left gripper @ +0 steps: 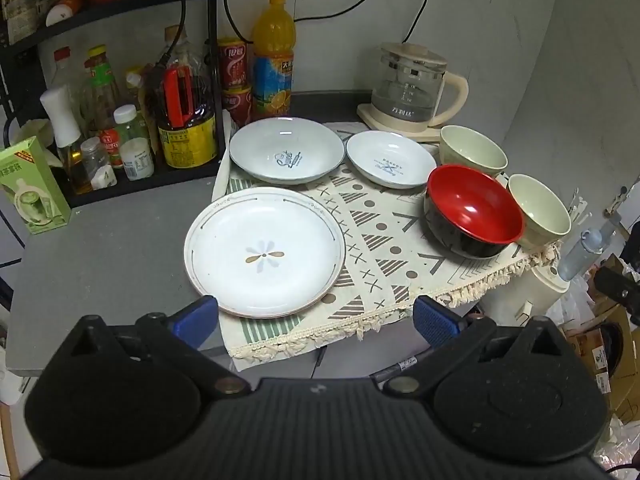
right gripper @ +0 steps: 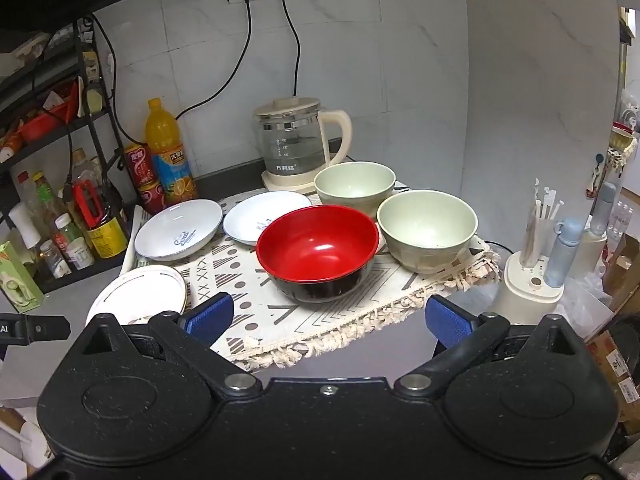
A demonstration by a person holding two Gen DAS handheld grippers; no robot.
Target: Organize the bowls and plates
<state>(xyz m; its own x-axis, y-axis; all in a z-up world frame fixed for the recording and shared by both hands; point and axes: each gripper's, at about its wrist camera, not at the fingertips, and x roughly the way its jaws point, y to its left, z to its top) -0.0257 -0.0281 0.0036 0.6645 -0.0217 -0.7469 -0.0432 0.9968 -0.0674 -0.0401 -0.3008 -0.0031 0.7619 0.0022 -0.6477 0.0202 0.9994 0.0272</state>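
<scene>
A flat white plate with a flower mark (left gripper: 264,252) lies at the front left of the patterned cloth (left gripper: 384,240); it also shows in the right wrist view (right gripper: 138,292). Behind it sit a large white deep plate (left gripper: 286,155) (right gripper: 179,229) and a smaller one (left gripper: 390,165) (right gripper: 264,216). A red and black bowl (left gripper: 474,210) (right gripper: 318,250) stands at the right, with two pale green bowls (left gripper: 472,152) (left gripper: 540,210) (right gripper: 354,188) (right gripper: 426,228) beside it. My left gripper (left gripper: 316,316) is open, just short of the flower plate. My right gripper (right gripper: 328,320) is open, in front of the red bowl.
A glass kettle (left gripper: 412,88) (right gripper: 296,144) stands at the back by the wall. A black rack with bottles and jars (left gripper: 120,120) and an orange juice bottle (left gripper: 273,56) stand at the left. The grey table's front edge (left gripper: 120,364) lies near me. A white appliance with bottles (right gripper: 536,276) stands off the table's right.
</scene>
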